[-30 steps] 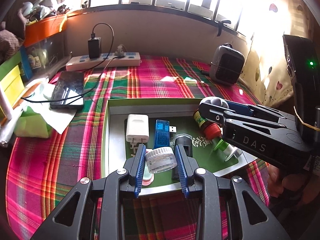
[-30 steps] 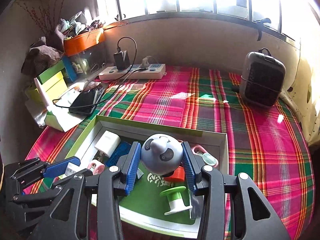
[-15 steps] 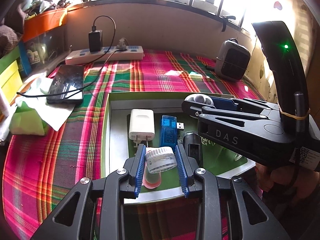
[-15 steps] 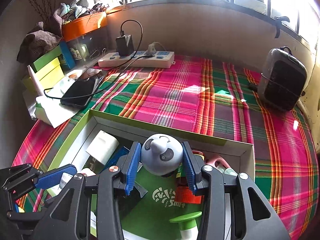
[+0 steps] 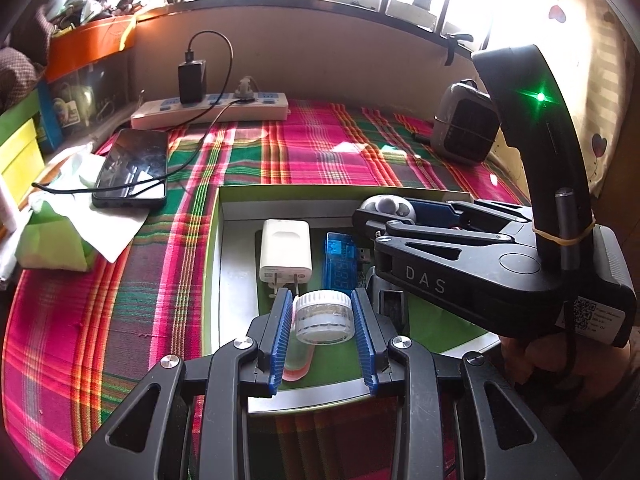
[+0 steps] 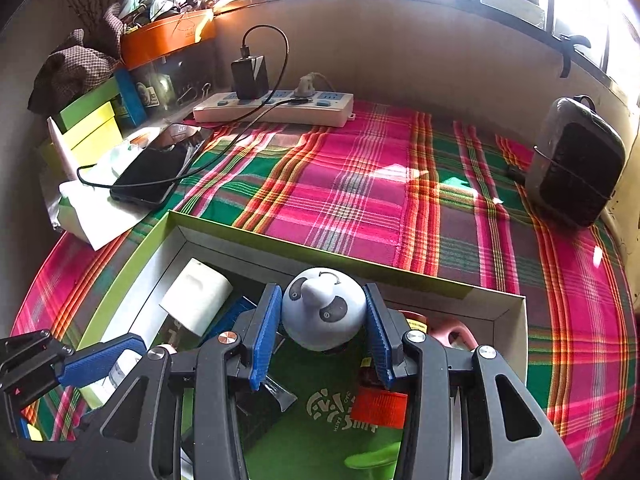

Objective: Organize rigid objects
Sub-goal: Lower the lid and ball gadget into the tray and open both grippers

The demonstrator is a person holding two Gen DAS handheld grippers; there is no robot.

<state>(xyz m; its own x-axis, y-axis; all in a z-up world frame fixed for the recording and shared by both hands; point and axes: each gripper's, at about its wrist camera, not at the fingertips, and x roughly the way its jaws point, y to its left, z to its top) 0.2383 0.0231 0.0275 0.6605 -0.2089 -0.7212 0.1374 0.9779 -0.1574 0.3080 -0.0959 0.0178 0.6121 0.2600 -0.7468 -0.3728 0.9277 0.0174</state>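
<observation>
Over the box, the left tongs clamp a light, stiff, slick jar by its sides, while the right tongs squeeze a smooth, rounded panda toy at its widest.

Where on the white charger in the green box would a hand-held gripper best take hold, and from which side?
Grip the white charger across its two long flat sides, coming down from above. It lies flat in the green box with its prongs toward the left hand-held gripper. The blue USB tester lies close on its right, so that finger has little room there.
</observation>
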